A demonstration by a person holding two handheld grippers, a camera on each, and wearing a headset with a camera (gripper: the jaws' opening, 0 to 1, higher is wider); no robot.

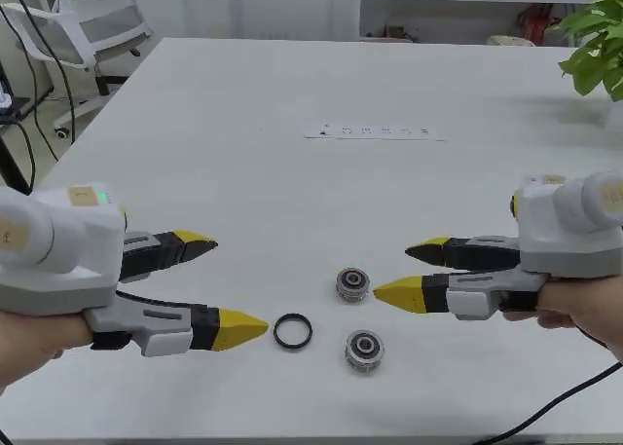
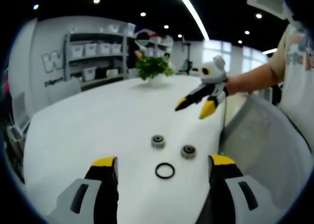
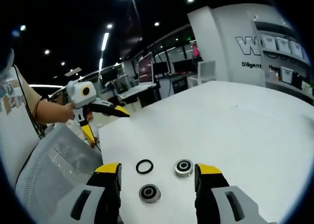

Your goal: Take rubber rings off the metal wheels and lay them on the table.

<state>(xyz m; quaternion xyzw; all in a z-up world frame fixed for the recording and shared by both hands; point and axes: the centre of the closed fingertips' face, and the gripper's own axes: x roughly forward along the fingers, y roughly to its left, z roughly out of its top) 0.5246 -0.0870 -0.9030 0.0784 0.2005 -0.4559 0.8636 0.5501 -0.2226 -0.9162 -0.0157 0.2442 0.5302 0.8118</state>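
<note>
Jaws of the left gripper [image 1: 237, 284] and right gripper [image 1: 393, 272] were held spread. A thin black rubber ring [image 1: 292, 331] was laid flat on the white table [image 1: 292, 172]; two small round metal wheels [image 1: 352, 283] were placed just beside that ring

Smooth matt white table [image 1: 292, 172]; shiny metal wheels [image 1: 352, 283]; matt black rubber ring [image 1: 292, 331]

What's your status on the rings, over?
Left claw open, empty. Right claw same. One ring flat on table beside two wheels. Nothing blocking the wheels.
</note>
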